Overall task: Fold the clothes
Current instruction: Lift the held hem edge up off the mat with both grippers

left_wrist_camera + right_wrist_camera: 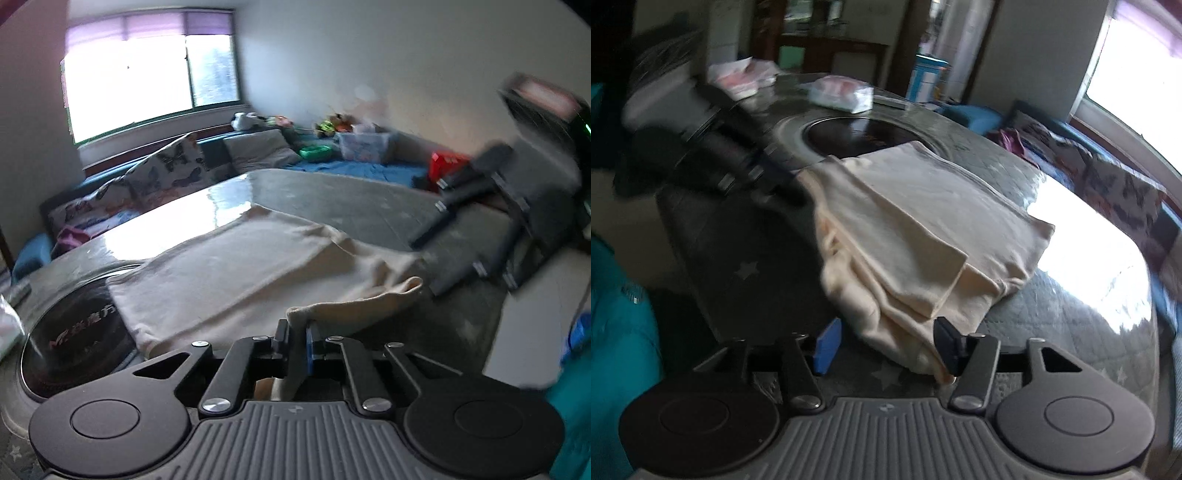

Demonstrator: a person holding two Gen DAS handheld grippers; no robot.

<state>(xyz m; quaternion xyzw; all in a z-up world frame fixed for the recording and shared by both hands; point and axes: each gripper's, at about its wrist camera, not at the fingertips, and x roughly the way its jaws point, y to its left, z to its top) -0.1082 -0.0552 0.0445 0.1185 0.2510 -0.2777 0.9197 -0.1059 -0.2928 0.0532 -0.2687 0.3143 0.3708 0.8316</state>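
A cream garment [236, 266] lies partly folded in layers on the grey table [332, 199]. My left gripper [297, 328] is shut on a near edge of the garment, which runs between its pads. In the right wrist view the same cream garment [923, 221] shows as a stacked fold with loose bunched cloth at its near side. My right gripper [886, 343] stands open, its jaws wide apart, with the loose near corner of the garment lying between them and resting against the right finger [947, 345]. The right gripper [480, 221] also appears blurred at the right of the left wrist view.
A round black cooktop [74, 332] is set into the table beside the garment. White plastic packets [842, 92] lie at the table's far side. A bench with butterfly cushions [162, 166], toys and a bin runs under the window [147, 81]. Teal fabric [617, 325] is near left.
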